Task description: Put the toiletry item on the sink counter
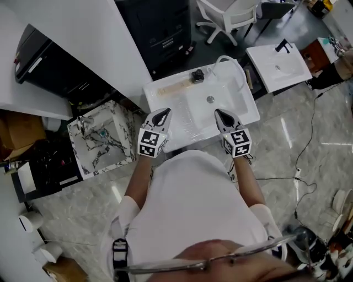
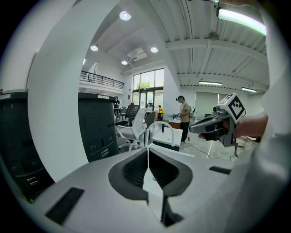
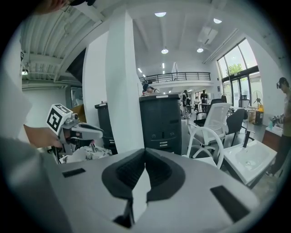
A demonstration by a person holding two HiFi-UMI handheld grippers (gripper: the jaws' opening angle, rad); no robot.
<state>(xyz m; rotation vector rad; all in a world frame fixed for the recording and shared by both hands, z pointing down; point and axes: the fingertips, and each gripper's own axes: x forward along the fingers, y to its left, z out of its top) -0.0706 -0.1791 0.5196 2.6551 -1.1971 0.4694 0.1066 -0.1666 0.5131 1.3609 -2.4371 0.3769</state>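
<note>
A white sink counter (image 1: 165,98) stands in front of me, with a small dark item (image 1: 197,76) on its back edge next to the curved white faucet (image 1: 230,59). I cannot tell what the item is. My left gripper (image 1: 165,112) hovers over the counter's front left, jaws shut with nothing between them. My right gripper (image 1: 219,113) hangs over the front right of the basin, also shut and empty. In the left gripper view the closed jaws (image 2: 148,150) point at the faucet (image 2: 160,129), with the right gripper (image 2: 213,125) alongside. The right gripper view shows its own jaws (image 3: 145,151) meeting and the left gripper (image 3: 75,130) beside them.
A pale strip (image 1: 174,88) lies along the counter's back left. A marble-patterned open box (image 1: 83,144) holding small things stands left of the counter. A second sink (image 1: 278,66), a white office chair (image 1: 226,15) and a black cabinet (image 1: 160,27) are beyond. Cables trail on the floor at right.
</note>
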